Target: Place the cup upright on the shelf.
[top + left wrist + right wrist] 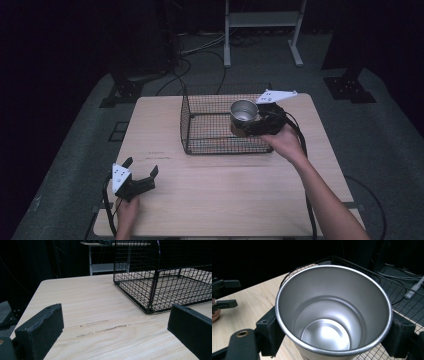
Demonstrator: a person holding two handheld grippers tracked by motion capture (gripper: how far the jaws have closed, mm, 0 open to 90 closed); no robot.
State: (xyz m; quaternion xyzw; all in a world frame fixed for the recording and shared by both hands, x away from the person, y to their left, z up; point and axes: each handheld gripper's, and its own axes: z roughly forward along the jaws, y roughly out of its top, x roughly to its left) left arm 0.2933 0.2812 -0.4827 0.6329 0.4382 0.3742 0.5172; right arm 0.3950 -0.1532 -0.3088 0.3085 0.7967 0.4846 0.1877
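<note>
While upright, steel cup point(333, 315) sits clamped between right tool point(334, 336) jaws.

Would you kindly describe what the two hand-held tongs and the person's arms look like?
Both are black two-jaw tools with thick, blocky black pads. The left tongs and right tongs each carry a pale grey three-cornered plate with small dark dots, and a black cable trails from each. The forearms are bare, with no sleeves in view.

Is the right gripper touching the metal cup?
Touching. In the right gripper view, the right gripper has both black jaws pressed against the outer wall of the metal cup, holding it upright.
</note>
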